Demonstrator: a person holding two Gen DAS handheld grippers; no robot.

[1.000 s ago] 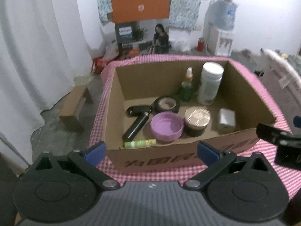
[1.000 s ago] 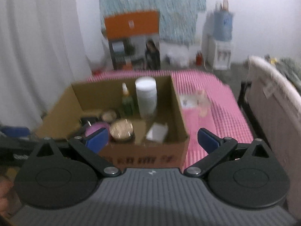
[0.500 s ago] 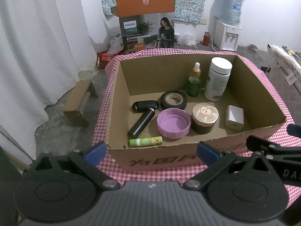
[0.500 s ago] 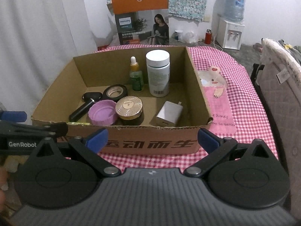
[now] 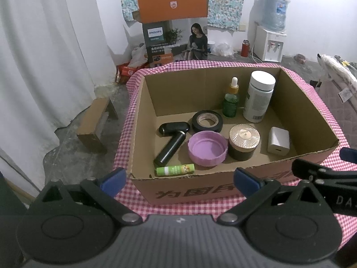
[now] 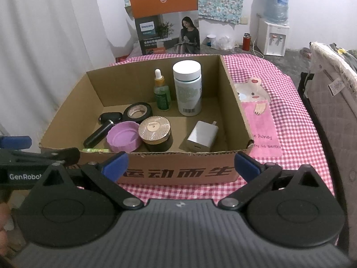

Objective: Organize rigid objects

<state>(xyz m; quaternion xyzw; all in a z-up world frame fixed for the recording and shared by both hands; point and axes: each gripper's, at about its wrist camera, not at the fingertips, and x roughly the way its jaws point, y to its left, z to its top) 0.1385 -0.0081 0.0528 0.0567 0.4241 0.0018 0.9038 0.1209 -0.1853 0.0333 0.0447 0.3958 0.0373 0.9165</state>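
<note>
An open cardboard box [image 5: 189,192] [image 6: 178,172] stands on the pink checked tablecloth [image 6: 290,102]. Inside lie a purple lid [image 5: 207,148] [image 6: 123,139], a gold-topped jar [image 5: 244,140] [image 6: 156,132], a white charger [image 5: 279,140] [image 6: 202,136], a black tape roll [image 5: 207,121] [image 6: 137,111], a black handheld device [image 5: 171,141] [image 6: 102,127], a green tube [image 5: 175,169], a green dropper bottle [image 5: 231,99] [image 6: 161,93] and a white bottle [image 5: 258,97] [image 6: 187,88]. My left gripper [image 5: 179,179] and right gripper [image 6: 180,163] are both open, empty, just before the box's near wall.
An orange and grey Philips carton [image 5: 176,33] stands beyond the table. A water dispenser [image 5: 270,42] is at the back right. A padded chair back [image 6: 330,102] borders the table's right side. White curtains [image 5: 44,55] hang at the left, with a small cardboard piece [image 5: 96,125] on the floor.
Both views have steadied and dropped slightly closer to the box front. The right view was blurred a second ago and is now sharp. Box contents have not moved.
</note>
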